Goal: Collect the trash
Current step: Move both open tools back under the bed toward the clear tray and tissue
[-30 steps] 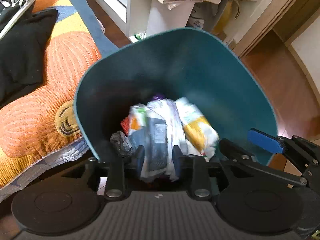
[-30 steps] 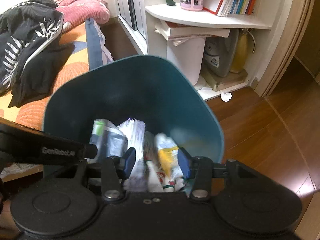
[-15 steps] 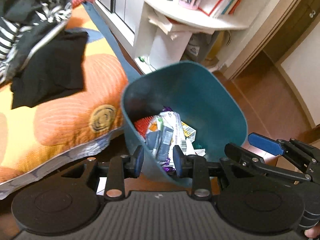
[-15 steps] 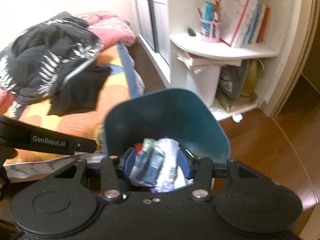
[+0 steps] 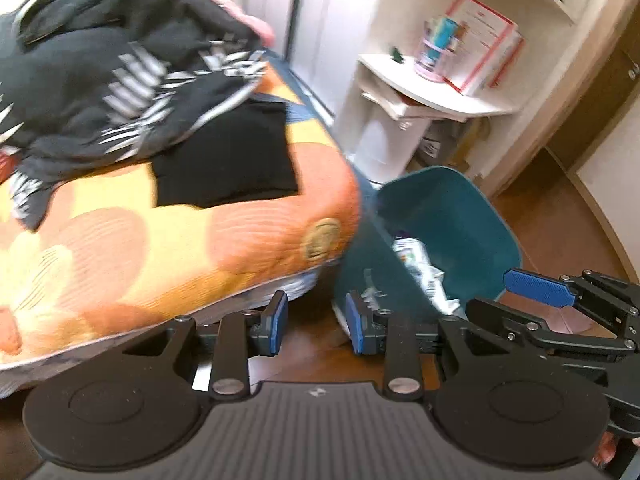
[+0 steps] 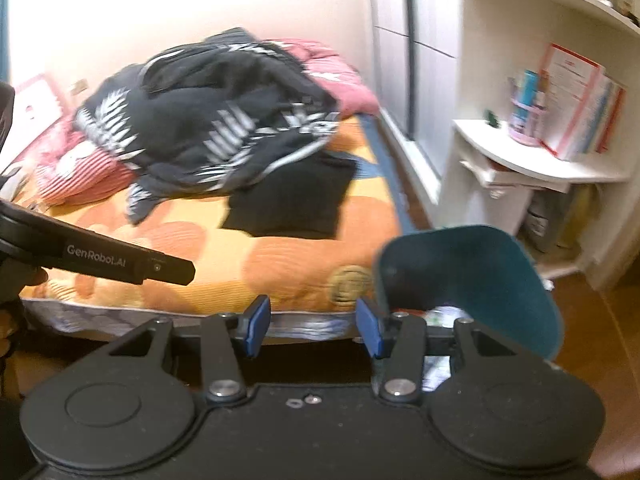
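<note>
A teal trash bin (image 5: pixel 452 216) stands on the wooden floor beside the bed, with crumpled wrappers and paper trash (image 5: pixel 420 268) inside. It also shows in the right wrist view (image 6: pixel 476 272). My left gripper (image 5: pixel 316 322) is open and empty, above the floor, just left of the bin. My right gripper (image 6: pixel 312 326) is open and empty, raised in front of the bed edge, left of the bin. The right gripper's blue finger (image 5: pixel 536 286) shows at the right of the left wrist view.
A bed with an orange quilt (image 6: pixel 248 256) carries black and white clothes (image 6: pixel 224 120) and a black garment (image 6: pixel 296 196). A white shelf unit (image 6: pixel 532 160) with books and a pink cup stands behind the bin. A white container (image 5: pixel 380 148) sits under it.
Both grippers have pulled back and up from over the bin and swung left toward the bed. The bin now sits to the right in both views.
</note>
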A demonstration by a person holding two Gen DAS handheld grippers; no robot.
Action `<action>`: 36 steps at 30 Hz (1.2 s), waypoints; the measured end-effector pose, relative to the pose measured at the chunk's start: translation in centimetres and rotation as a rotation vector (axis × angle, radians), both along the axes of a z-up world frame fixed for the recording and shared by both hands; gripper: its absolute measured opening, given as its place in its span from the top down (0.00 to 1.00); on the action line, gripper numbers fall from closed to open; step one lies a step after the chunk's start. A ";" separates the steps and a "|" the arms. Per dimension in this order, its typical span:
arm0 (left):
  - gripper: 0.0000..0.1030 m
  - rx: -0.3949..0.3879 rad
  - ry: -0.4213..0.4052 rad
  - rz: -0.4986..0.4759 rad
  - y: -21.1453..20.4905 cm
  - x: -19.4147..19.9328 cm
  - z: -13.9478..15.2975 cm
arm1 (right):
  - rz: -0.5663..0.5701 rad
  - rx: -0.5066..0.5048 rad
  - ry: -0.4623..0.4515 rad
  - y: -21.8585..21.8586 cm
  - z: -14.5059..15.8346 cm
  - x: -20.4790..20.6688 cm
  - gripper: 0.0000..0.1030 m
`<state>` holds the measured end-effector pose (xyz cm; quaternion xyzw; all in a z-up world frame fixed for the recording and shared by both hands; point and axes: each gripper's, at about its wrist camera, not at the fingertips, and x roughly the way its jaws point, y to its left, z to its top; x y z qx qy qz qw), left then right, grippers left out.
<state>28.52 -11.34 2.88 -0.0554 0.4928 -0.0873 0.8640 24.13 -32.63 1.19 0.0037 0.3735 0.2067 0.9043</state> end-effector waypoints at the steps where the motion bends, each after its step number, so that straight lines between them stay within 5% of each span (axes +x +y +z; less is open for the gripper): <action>1: 0.66 -0.003 0.000 0.016 1.2 -0.6 0.0 | 0.019 0.002 -0.001 1.0 0.0 -0.3 0.54; 3: 0.46 -0.005 -0.011 0.056 3.6 -1.7 0.0 | 0.056 0.005 0.003 3.0 -0.2 -0.7 0.54; 5: 0.38 0.003 -0.024 0.092 5.9 -2.9 -0.2 | 0.093 0.011 0.011 5.1 -0.6 -1.1 0.54; 17: 0.20 0.045 0.062 0.306 18.1 -6.7 -8.0 | 0.348 -0.024 0.124 17.0 -7.0 -3.6 0.53; 22: 0.20 0.069 0.156 0.417 22.1 -7.5 -14.1 | 0.446 -0.068 0.192 21.1 -11.8 -4.3 0.53; 28: 0.20 0.013 0.337 0.605 26.5 -7.9 -22.3 | 0.556 -0.128 0.288 25.4 -18.2 -4.6 0.53; 36: 0.20 -0.086 0.476 0.853 31.3 -6.6 -30.8 | 0.754 -0.225 0.370 30.9 -26.1 -5.7 0.53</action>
